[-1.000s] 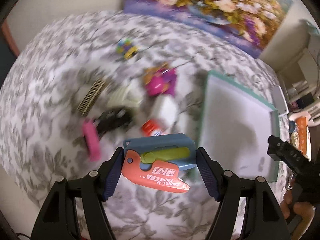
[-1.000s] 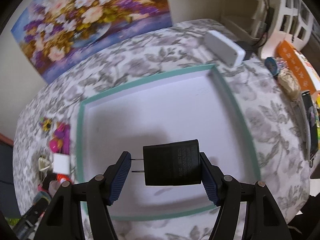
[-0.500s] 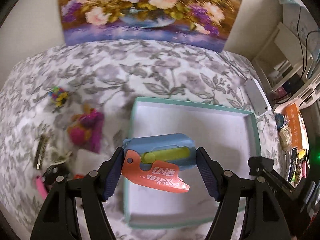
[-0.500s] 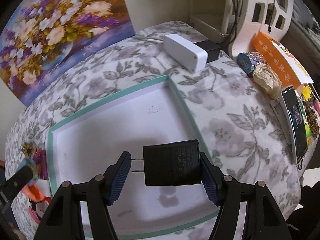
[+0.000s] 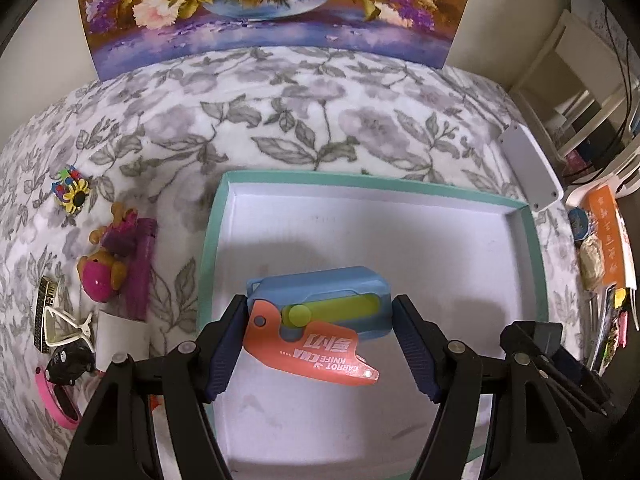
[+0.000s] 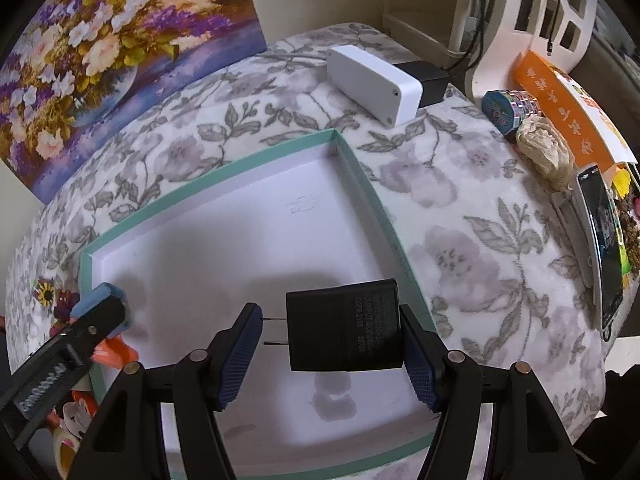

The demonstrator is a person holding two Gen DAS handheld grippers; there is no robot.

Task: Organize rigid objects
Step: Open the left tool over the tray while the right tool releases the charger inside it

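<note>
The left gripper (image 5: 320,344) is clamping a blue-and-orange toy knife (image 5: 320,312) over the teal-rimmed tray (image 5: 208,248), at the tray's seven o'clock; the right gripper (image 6: 332,344) is pinching a black charger (image 6: 344,328) at the tray's five o'clock.

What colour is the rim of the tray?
Teal green, around a white inside; the tray shows best in the left wrist view.

A teal-rimmed white tray (image 5: 532,248) sits on grey floral cloth (image 5: 280,128); the toy knife (image 5: 316,320) is blue, orange and lime.
</note>
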